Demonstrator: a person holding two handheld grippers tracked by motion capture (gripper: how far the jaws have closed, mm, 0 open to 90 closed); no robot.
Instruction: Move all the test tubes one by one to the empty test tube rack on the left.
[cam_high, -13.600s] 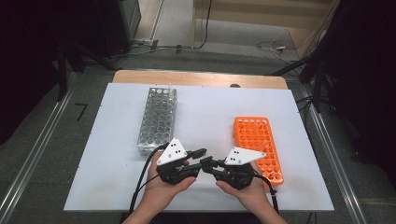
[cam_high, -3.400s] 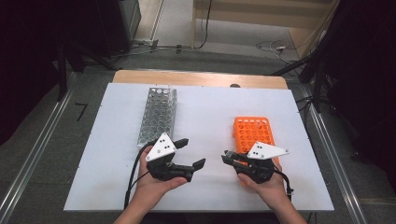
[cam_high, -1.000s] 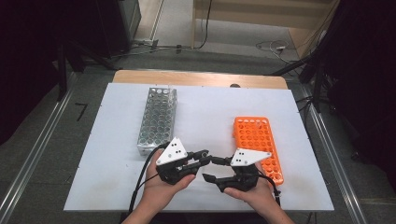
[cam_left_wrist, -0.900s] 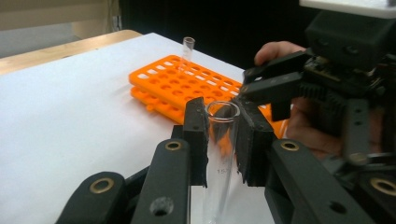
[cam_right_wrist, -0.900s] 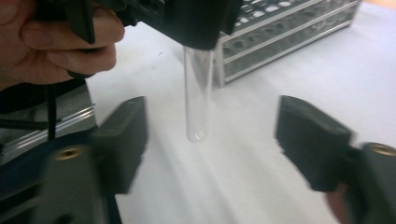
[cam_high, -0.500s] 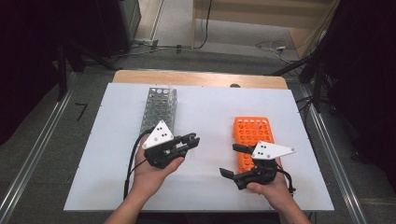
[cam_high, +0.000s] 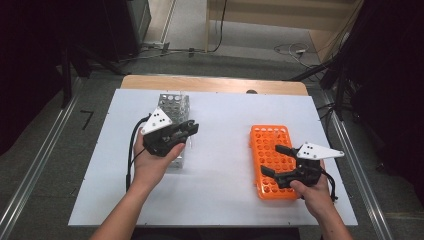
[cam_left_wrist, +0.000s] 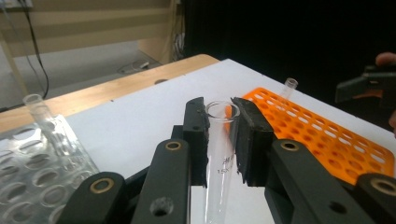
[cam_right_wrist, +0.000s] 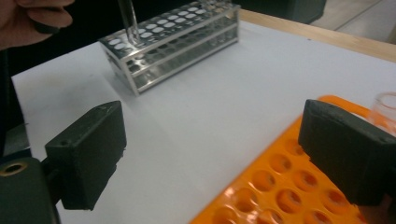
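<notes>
Both hands had parted from frame centre; left gripper (cam_high: 187, 131) carried the glass test tube (cam_left_wrist: 219, 154) to left-centre, above the metal rack (cam_high: 172, 102), clamped below its rim; right gripper (cam_high: 272, 160), jaws just opened wide and empty, hung over the orange rack (cam_high: 267, 137); tube looked light, slick, breakable; best gripped gently, upper wall.

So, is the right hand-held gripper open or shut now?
Open: the right hand-held gripper has just opened; its jaws stand wide apart above the orange rack, holding nothing.

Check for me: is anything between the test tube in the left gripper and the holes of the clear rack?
Nothing visible blocks it. The left gripper is shut on the test tube, held above the near end of the clear rack. One tube already stands in the rack; the holes around it look open.
</notes>
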